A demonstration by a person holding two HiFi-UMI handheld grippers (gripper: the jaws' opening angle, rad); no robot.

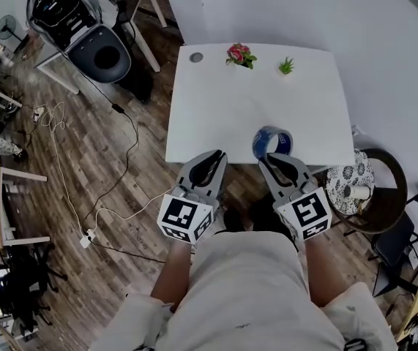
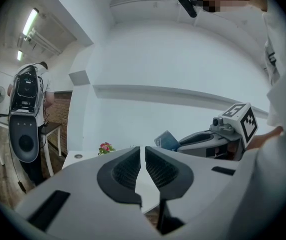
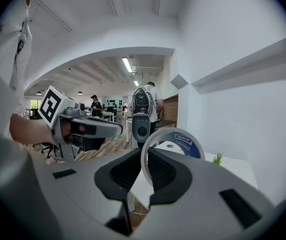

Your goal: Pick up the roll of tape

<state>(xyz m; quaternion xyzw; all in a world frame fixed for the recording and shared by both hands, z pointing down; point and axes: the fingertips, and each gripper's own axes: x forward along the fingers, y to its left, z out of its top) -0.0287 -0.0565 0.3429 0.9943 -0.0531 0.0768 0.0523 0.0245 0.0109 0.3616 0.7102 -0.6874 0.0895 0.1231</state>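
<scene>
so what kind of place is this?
Probably an open-plan office or lab: a white table, cables trailing over the wood floor, and ceiling strip lights running down a long shared room.

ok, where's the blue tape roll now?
Head view, centre-right: the blue roll of tape is gripped by the right gripper at the white table's near edge, right of the left gripper.

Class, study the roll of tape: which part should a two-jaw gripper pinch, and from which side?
Pinch the thin wall of the roll of tape: one jaw inside its hollow core, one outside, coming edge-on at the rim. It is an open hoop, and the right gripper holds it exactly so.
</scene>
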